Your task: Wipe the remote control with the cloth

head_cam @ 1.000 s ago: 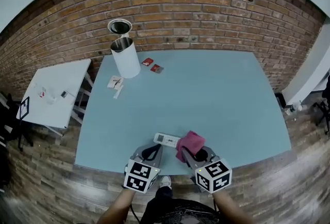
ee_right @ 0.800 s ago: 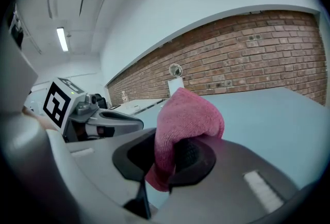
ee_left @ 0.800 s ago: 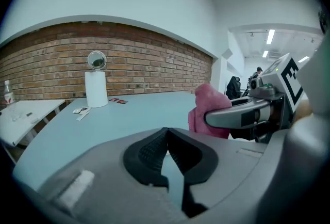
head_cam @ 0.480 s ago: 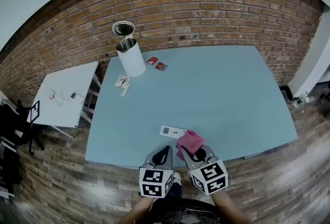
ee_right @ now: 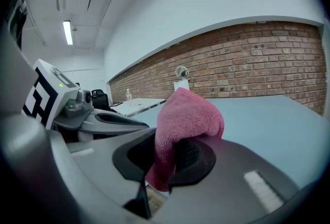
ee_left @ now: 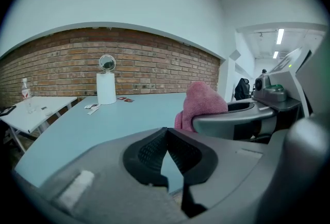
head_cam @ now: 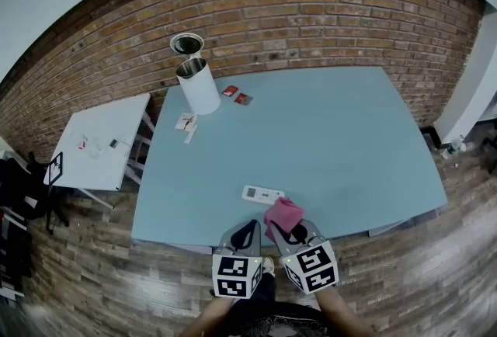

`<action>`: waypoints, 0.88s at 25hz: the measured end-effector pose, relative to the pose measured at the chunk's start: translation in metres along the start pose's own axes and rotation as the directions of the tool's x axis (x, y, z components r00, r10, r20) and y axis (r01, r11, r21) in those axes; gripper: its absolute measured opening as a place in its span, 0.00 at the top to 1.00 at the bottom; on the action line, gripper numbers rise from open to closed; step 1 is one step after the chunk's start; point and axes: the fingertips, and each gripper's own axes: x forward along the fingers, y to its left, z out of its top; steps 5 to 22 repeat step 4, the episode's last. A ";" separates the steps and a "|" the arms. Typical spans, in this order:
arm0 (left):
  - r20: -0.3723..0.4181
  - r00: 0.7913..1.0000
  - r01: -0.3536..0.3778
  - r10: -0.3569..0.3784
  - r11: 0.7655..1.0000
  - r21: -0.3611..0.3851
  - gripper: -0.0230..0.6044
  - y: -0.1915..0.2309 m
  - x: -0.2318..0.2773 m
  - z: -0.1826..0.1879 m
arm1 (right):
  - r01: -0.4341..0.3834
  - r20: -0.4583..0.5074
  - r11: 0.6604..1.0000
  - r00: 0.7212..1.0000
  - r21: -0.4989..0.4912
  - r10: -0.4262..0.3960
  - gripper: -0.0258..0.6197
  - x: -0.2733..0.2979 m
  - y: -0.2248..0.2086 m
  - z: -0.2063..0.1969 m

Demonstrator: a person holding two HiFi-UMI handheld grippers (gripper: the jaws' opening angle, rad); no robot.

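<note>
Your right gripper (head_cam: 293, 234) has its jaws clamped on the pink cloth (head_cam: 283, 213), which bunches up above the pads. The cloth hangs just on your side of the remote control (head_cam: 262, 193), by its right end; whether it touches the remote can't be told. Your left gripper (head_cam: 246, 231) has its jaws pressed together with nothing between them. It sits on your side of the remote, apart from it. The remote lies flat on the blue table (head_cam: 342, 133), near the edge closest to you. A white cylinder (head_cam: 199, 88) stands well beyond the remote, off to the left.
</note>
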 end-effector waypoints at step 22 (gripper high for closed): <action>-0.002 1.000 0.002 -0.002 1.000 0.009 0.97 -0.001 -0.005 -0.002 | 0.010 -0.006 1.000 1.000 0.019 -0.010 0.87 -0.003 0.003 -0.004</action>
